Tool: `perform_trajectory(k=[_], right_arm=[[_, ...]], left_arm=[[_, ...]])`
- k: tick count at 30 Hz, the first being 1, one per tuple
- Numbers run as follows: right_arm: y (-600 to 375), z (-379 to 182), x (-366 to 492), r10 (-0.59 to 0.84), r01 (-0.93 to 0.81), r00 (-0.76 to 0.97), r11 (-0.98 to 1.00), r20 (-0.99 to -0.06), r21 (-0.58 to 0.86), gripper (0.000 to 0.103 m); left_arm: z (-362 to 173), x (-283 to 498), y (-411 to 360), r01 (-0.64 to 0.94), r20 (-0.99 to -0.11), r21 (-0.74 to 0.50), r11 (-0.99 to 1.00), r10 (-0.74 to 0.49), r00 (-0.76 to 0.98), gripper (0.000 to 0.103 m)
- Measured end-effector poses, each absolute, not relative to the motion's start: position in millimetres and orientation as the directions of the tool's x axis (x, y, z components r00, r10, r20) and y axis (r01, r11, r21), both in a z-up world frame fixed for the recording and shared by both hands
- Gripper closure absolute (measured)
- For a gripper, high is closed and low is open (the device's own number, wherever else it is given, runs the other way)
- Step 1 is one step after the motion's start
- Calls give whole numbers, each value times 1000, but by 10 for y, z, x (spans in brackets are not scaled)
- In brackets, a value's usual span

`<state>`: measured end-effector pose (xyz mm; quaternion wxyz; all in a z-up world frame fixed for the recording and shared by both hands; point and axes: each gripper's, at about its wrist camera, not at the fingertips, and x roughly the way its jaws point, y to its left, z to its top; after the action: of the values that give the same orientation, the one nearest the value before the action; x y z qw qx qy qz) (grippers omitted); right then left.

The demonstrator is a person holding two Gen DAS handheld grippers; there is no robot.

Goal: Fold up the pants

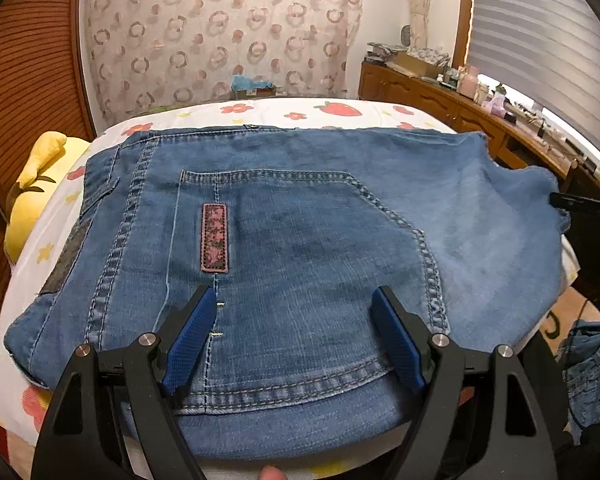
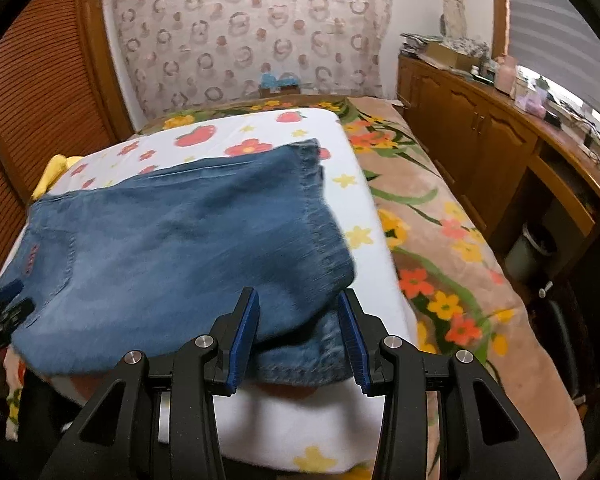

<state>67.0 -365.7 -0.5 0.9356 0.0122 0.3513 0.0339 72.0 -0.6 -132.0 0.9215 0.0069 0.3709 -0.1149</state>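
The folded jeans (image 1: 284, 240) lie on the bed's flowered sheet (image 2: 360, 208), back pocket up. The left gripper (image 1: 294, 300) hovers at six o'clock, fingers wide and empty. At the jeans' five o'clock corner, the right gripper (image 2: 298, 308) has fingers narrower, straddling the hem without pinching.

The pants (image 1: 300, 216) are blue denim jeans, folded into a broad flat stack that lies on a white bed cover printed with strawberries and flowers. On top, facing up, is a back pocket (image 1: 300, 272) with doubled pale stitching and a small dark pink patch (image 1: 214, 238) sewn upright near its left edge. In the right wrist view the hemmed leg ends (image 2: 320, 208) lie over the stack near the cover's right side, one lower layer showing underneath at the near corner.
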Motion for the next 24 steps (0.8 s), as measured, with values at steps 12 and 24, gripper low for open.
perform_trajectory(k=[12,24], right_arm=[[-3612,96,608,175,-158,792,984,-585,81,98],[-2645,649,509,392,-448,769,894,-505,11,98]], left_arm=[[-1196,624,124,270,-655,-157,950,-305,692,23],[-932,479,572,184,-597,-178,967,-255,760,23]])
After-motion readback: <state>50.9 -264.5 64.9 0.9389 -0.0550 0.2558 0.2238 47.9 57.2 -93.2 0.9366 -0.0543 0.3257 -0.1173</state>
